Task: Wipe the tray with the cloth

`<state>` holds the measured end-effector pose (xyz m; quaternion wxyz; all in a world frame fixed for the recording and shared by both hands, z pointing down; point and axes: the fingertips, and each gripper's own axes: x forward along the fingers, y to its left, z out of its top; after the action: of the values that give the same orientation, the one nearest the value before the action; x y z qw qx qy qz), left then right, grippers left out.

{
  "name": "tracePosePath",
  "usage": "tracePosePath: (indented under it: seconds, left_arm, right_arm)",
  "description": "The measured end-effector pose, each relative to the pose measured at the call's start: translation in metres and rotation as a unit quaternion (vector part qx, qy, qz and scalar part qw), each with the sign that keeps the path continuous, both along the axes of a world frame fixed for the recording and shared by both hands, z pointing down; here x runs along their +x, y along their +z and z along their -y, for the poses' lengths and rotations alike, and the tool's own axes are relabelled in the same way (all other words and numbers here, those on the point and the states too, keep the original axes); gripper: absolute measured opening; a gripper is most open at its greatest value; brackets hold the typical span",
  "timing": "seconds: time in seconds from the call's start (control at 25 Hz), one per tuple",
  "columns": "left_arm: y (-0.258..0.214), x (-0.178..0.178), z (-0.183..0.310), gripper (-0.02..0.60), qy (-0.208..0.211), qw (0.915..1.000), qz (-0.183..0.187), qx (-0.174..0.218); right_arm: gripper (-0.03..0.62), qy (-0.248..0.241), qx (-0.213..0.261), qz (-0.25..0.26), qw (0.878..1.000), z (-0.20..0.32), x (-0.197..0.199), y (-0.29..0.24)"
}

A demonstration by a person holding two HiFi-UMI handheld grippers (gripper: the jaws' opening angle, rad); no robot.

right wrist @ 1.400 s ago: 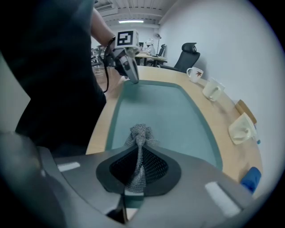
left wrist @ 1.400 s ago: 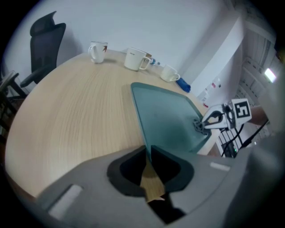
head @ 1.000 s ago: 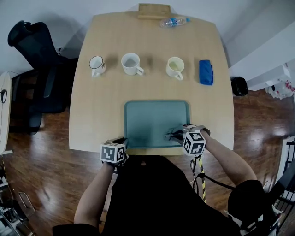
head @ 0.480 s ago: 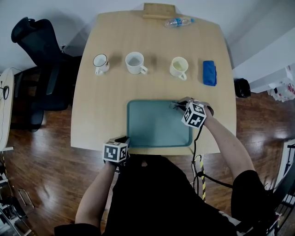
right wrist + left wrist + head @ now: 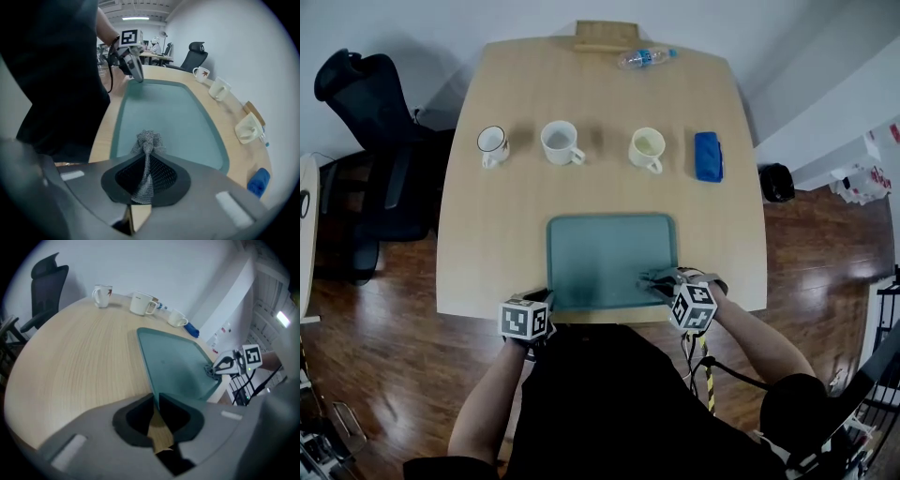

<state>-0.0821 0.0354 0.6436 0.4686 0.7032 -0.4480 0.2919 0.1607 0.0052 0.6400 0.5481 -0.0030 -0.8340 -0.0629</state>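
The wooden table (image 5: pixel 502 234) filled the middle of the head view, with an office chair (image 5: pixel 366 103) at the upper left. The teal tray (image 5: pixel 605 253) lay flat at the table's near edge, lower centre of the frame. Three mugs (image 5: pixel 560 141) stood in a row beyond it, well apart from it, and a water bottle (image 5: pixel 645 58) lay at the far edge.

My left gripper (image 5: pixel 155 404) had its jaws closed on the rim of the tray at its lower-left corner, pinning it in place. My right gripper (image 5: pixel 145 161) was clamped on the cloth (image 5: pixel 147 139), a grey mesh rag. Its bunched end stuck out past the jaws and rested on the tray floor at the lower-right corner in the head view.

I judged the wiping step to be under way, with the cloth down at one corner. Most of the tray floor lay ahead of the cloth, toward the mugs and toward my left gripper. The next move called for dragging the cloth across that surface under light downward pressure. The left grip had to hold firm so the tray could not slide.
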Motion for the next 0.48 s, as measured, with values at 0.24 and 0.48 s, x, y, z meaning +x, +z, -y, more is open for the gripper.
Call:
tracePosePath:
  seconds: [0.24,0.48]
  left_arm:
    - [-0.002,0.002,0.000,0.041,0.002,1.0000,0.001,0.001]
    - [-0.003,0.001,0.003,0.041,0.000,1.0000,0.006,0.002]
  right_arm:
    - [0.026,-0.035,-0.053,0.002,0.998,-0.039,0.003,-0.001]
    - [0.026,-0.026,0.017,-0.003,1.000,0.039,0.006,-0.002]
